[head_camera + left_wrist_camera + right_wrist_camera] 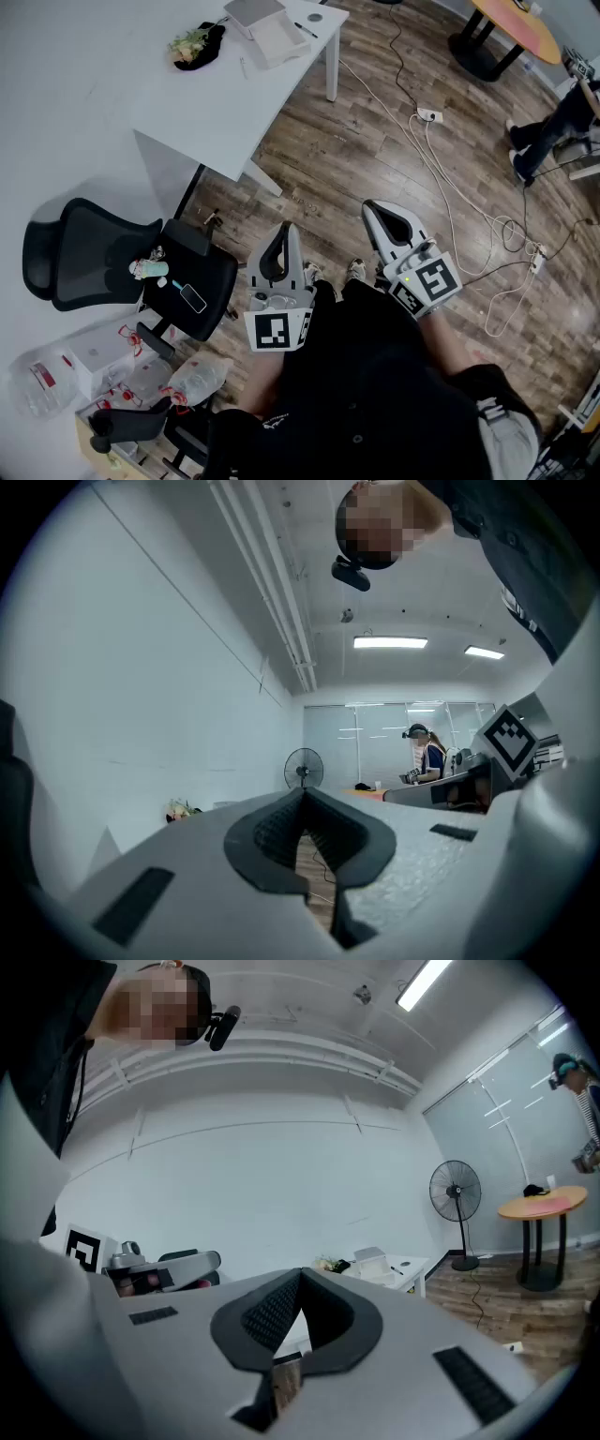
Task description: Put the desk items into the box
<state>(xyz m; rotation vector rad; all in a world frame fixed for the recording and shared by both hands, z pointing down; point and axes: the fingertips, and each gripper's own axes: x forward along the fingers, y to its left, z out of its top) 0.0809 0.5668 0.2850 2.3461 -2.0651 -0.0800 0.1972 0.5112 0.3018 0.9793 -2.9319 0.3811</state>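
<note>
The white desk (202, 98) stands well ahead at the upper left. On it lie a small bunch of flowers on something black (195, 42), a white box (274, 37) with a grey lid-like piece behind it, and a pen (306, 30). My left gripper (283, 232) and right gripper (376, 212) are held close to my body over the wooden floor, far from the desk. Both are shut with nothing between the jaws. The right gripper view looks toward the desk (412, 1267) and the box (371, 1261). The left gripper (302, 797) points into the room.
A black office chair (112, 267) at the left carries a phone and small items. Plastic bags and white boxes (84, 370) lie below it. Cables and a power strip (429, 116) cross the floor. A round orange table (516, 23) and a seated person (553, 127) are at the right.
</note>
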